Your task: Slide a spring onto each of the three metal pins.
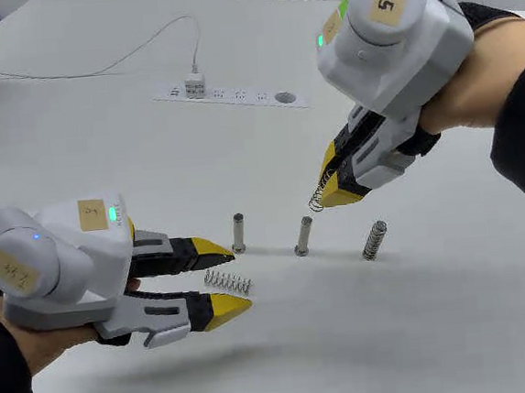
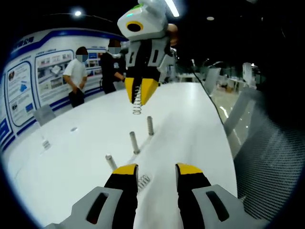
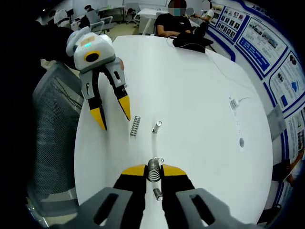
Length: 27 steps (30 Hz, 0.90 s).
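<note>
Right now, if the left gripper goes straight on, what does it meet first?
Likely the loose spring, which lies just past the open tips of the left gripper, nearer one jaw. Depth is unclear, so it may pass between them.

Bright even overhead light, soft shadows on table [image 1: 100, 128]; gripper views fisheye-warped, ceiling lamps [image 2: 171, 7] glaring.
</note>
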Tool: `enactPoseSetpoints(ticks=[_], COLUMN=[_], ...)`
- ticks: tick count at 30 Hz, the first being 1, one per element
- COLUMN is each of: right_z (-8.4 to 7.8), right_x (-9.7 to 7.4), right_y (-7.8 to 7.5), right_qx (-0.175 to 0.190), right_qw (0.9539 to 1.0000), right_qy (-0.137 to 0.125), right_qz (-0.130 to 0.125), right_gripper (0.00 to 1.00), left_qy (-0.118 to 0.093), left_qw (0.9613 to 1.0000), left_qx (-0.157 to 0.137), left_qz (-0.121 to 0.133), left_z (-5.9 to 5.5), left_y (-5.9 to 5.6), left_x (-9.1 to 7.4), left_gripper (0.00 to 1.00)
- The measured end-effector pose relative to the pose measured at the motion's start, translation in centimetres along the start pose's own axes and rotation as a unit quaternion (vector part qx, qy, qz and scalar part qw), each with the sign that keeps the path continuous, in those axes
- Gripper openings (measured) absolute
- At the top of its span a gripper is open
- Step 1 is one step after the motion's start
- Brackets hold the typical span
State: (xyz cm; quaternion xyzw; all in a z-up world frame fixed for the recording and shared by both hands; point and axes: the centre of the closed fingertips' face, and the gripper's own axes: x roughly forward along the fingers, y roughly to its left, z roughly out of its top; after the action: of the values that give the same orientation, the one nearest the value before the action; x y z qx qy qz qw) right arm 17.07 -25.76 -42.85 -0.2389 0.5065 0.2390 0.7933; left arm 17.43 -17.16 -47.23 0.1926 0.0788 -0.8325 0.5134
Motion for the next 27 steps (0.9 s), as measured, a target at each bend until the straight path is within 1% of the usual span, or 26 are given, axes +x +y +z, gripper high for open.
enactPoseSetpoints(ticks=[5,9,14,16,21,24,27], right_z=[-0.3,-0.2,-0.4,-0.4,-0.6,-1.0,-1.0], right_x=[0.7,1.3,2.1,2.5,3.4,3.8,4.1], right_y=[-0.4,-0.8,-1.3,-1.6,-1.3,-1.4,-1.4], right_qx=[-0.002,-0.009,-0.015,-0.015,-0.018,-0.024,-0.022], right_qw=[0.9999,0.9995,0.9989,0.9987,0.9977,0.9969,0.9967], right_qy=[0.013,0.023,0.039,0.041,0.052,0.065,0.065], right_qz=[0.008,0.017,0.023,0.027,0.038,0.039,0.043], right_gripper=[0.12,0.12,0.13,0.13,0.13,0.13,0.13], left_qy=[-0.001,0.002,0.003,0.003,0.005,0.004,0.005], left_qw=[0.9999,0.9999,0.9999,0.9998,0.9997,0.9996,0.9996], left_qx=[-0.009,-0.010,-0.013,-0.013,-0.017,-0.021,-0.021], left_qz=[0.004,0.006,0.011,0.013,0.018,0.021,0.020], left_z=[-0.1,-0.3,-0.3,-0.3,-0.5,-0.7,-0.8], left_y=[0.1,0.0,0.2,0.2,0.2,0.1,0.1], left_x=[-0.2,-0.5,-0.7,-0.8,-1.0,-1.1,-1.2], left_gripper=[0.34,0.34,0.35,0.35,0.35,0.35,0.35])
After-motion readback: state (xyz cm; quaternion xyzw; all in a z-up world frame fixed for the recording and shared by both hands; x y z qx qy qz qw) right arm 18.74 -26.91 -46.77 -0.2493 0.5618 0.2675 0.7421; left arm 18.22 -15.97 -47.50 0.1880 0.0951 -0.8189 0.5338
